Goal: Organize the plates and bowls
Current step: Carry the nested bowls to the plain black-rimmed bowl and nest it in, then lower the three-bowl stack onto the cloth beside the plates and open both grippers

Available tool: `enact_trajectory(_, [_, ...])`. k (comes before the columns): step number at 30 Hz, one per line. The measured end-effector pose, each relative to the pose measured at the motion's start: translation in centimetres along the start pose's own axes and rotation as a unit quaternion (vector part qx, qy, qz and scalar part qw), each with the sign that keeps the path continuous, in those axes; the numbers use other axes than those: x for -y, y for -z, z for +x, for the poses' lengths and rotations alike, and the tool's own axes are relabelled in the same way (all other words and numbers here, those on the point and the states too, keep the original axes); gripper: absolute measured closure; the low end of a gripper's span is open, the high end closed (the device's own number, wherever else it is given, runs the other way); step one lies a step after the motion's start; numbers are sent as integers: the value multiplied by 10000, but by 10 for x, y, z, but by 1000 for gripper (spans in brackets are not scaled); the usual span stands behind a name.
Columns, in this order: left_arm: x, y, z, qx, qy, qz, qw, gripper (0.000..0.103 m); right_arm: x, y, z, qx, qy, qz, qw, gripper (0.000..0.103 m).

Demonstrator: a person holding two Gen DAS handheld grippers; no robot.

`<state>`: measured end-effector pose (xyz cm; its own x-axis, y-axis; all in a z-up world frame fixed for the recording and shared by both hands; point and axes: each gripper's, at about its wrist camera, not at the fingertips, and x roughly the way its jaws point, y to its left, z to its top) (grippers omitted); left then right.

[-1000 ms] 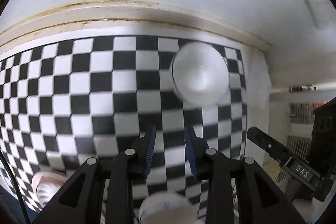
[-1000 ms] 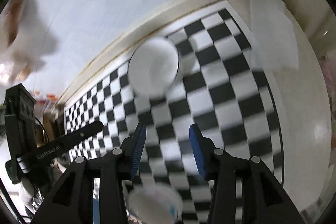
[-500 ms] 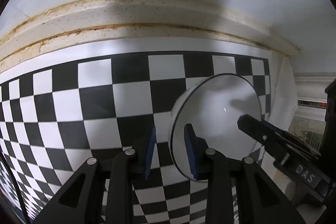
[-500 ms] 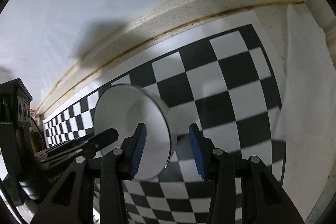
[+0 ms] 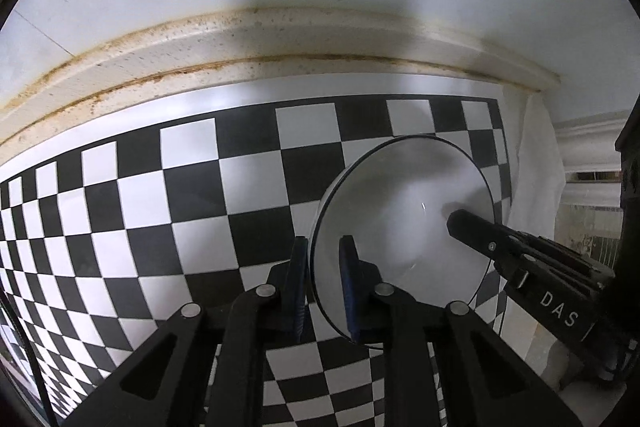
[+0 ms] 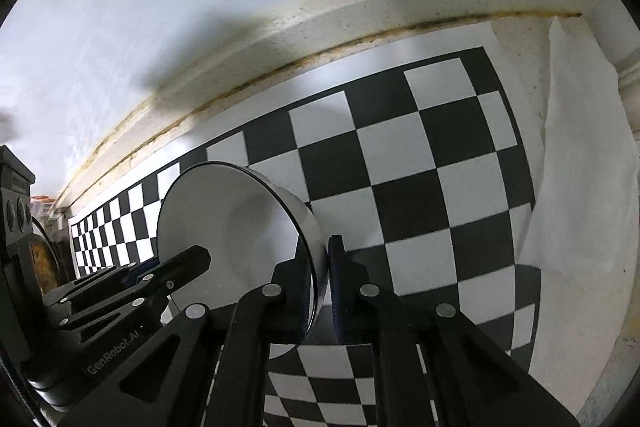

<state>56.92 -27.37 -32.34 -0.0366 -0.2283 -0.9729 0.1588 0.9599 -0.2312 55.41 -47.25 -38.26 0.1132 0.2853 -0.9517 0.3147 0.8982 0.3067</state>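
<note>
The white bowl (image 5: 404, 227) looks like glazed ceramic: stiff, slick and breakable, probably best taken by its thin rim from opposite sides. It sits on the checkered surface (image 5: 200, 195) near the back wall. The left hand-held gripper (image 5: 324, 283) is clamped on its left rim, and the right hand-held gripper (image 6: 320, 287) is clamped on its right rim.
</note>
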Motion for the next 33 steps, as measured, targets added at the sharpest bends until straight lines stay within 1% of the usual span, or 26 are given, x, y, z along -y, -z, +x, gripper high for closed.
enact_trajectory(7, [5, 20, -36, 281, 18, 115, 9995, 90, -15, 22, -32, 214, -53, -104, 9997, 93])
enact_trajectory(11, [6, 38, -62, 451, 29, 184, 9988, 90, -26, 38, -55, 340, -102, -180, 9992, 93])
enact_trajectory(14, [6, 56, -83, 592, 54, 231, 9980, 90, -34, 57, -74, 458, -146, -242, 9986, 93])
enact_trajectory(17, [2, 78, -104, 720, 69, 277, 9970, 90, -41, 79, -93, 572, -188, -297, 9977, 93])
enact_trajectory(19, [7, 92, -111, 785, 72, 304, 9964, 90, -46, 98, -106, 648, -218, -335, 9971, 93])
enact_trajectory(21, [9, 108, -120, 838, 86, 343, 9959, 90, -41, 112, -121, 694, -247, -349, 9967, 93])
enact_trajectory(25, [10, 143, -135, 919, 107, 423, 9948, 90, -43, 153, -142, 792, -292, -412, 9956, 93])
enact_trajectory(29, [9, 175, -142, 953, 108, 493, 9942, 90, -45, 190, -153, 836, -323, -447, 9950, 93])
enact_trajectory(33, [6, 206, -139, 879, 98, 557, 9945, 90, -44, 222, -154, 819, -328, -467, 9950, 93])
